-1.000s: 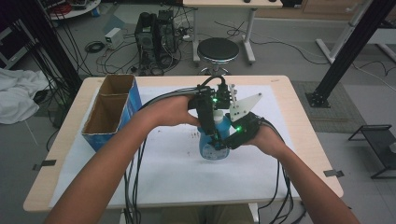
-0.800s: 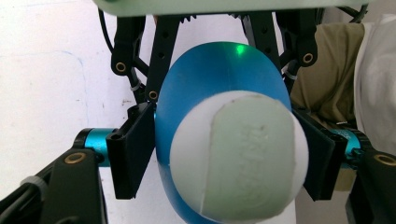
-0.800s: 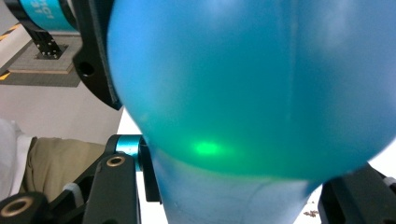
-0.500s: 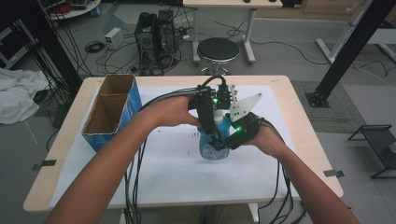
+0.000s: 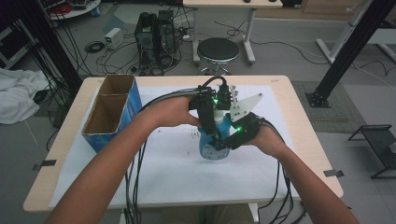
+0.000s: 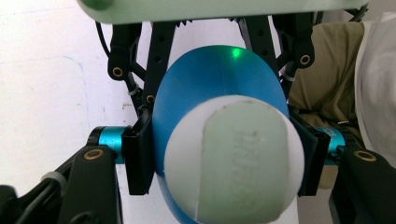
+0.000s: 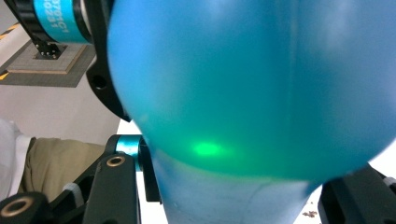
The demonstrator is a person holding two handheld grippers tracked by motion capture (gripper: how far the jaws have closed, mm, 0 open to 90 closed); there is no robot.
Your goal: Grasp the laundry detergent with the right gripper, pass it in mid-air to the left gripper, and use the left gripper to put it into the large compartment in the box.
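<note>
Two grippers are engaged on one blue bottle (image 5: 212, 142), which stands upright near the middle of the white sheet (image 5: 163, 163) covering the table (image 5: 299, 107). In the left gripper view the white cap (image 6: 233, 161) of the bottle (image 6: 215, 84) is seen end-on between the black pads (image 6: 140, 156), which have just been closing and now press against it on both sides. The left gripper (image 5: 210, 123) is therefore taken as clamped on the cap from above. The right gripper (image 5: 229, 140) is closed on the lower body of the bottle (image 7: 252, 84), as seen in its own view, where the blue wall bulges between the jaws.

The step in hand is judged to be opening the cap. For this, the body should be held fast by the right gripper while the cap is turned or lifted by the left. The left gripper should be kept in line with the bottle's axis, so that the pads do not slip off the rounded cap. The bottle should be kept upright, since contents may spill. A blue cardboard box (image 5: 112, 114) stands well apart at the left edge of the table.
</note>
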